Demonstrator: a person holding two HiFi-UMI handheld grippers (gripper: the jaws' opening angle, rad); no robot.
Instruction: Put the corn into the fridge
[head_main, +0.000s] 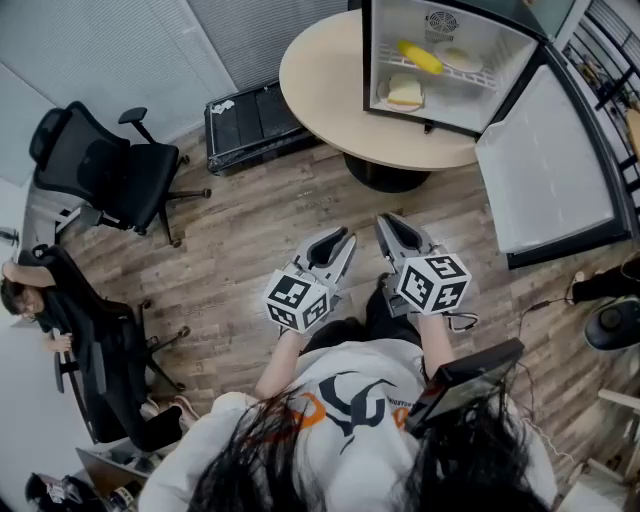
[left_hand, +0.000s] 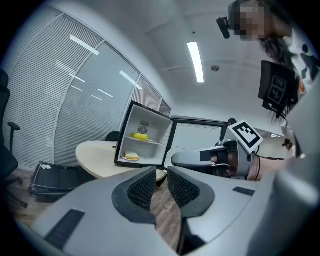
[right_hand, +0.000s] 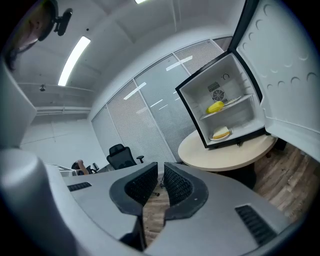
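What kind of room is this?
Probably an office or meeting room: swivel chairs, blinds along glass walls, and a round table with a mini fridge standing open on it.

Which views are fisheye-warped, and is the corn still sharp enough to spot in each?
Left gripper view and right gripper view: strong fisheye, dark corners, bowed blinds; corn small but sharp. Head view: milder edge bending, even light, corn clear on the fridge shelf. Left gripper view: ceiling light blown out.
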